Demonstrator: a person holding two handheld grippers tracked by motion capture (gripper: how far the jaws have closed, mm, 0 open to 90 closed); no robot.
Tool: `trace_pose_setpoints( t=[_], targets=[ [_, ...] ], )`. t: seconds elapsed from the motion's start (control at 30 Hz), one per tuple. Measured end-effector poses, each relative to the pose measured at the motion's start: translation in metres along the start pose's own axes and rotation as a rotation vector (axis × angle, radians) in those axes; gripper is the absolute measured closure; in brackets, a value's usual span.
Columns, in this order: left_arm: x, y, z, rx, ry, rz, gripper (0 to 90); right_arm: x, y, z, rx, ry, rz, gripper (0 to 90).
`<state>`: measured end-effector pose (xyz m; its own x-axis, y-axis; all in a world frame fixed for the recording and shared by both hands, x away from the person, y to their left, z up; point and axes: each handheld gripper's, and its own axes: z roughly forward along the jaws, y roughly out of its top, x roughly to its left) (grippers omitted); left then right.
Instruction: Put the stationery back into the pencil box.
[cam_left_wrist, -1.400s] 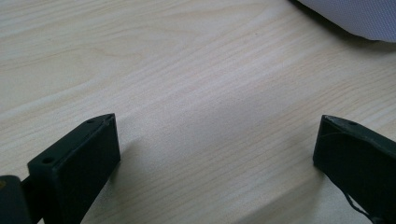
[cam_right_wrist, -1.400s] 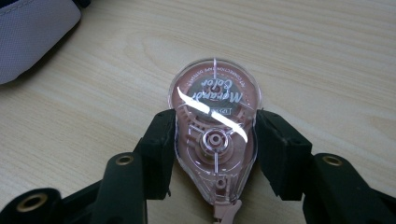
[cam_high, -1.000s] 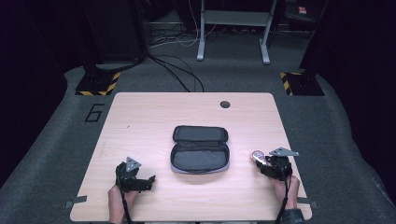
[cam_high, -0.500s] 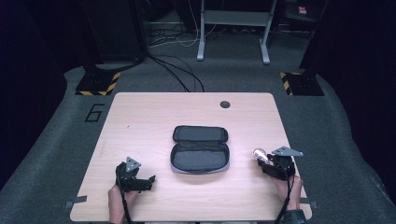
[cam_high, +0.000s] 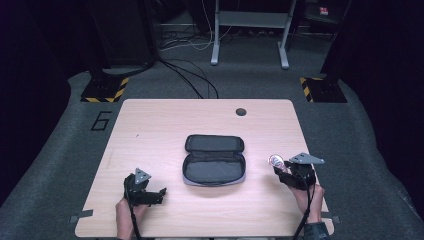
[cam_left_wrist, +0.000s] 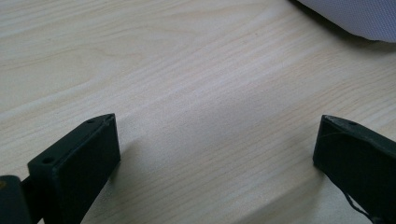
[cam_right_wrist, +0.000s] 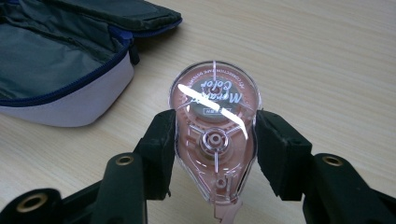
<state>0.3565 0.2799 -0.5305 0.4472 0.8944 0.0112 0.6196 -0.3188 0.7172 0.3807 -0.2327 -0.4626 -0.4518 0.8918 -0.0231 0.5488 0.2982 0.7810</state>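
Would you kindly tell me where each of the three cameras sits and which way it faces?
High view: fixed above the person's side, facing forward and down on the table; forearms, left gripper and right gripper show.
Left gripper view: rides the left gripper, facing bare tabletop between its open jaws.
Right gripper view: rides the right gripper, whose jaws clamp a pink correction tape dispenser.
Shared: the open pencil case shows in the high and right gripper views.
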Motion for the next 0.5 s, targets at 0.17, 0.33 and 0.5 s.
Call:
trace_pose_setpoints(
  t=[0.17, 0.33, 0.5],
  targets=[
    [0.000, 0.000, 0.000, -0.001, 0.001, 0.000, 0.5, 0.006, 0.007, -0.001, -0.003, 0.007, -0.015, 49.5],
    [0.000, 0.000, 0.000, 0.000, 0.000, 0.000, 0.5, 0.012, 0.015, 0.000, -0.013, 0.021, -0.027, 49.5],
    [0.000, 0.000, 0.000, 0.000, 0.000, -0.001, 0.5, 0.019, 0.023, 0.002, -0.017, 0.039, -0.043, 49.5]
  ],
)
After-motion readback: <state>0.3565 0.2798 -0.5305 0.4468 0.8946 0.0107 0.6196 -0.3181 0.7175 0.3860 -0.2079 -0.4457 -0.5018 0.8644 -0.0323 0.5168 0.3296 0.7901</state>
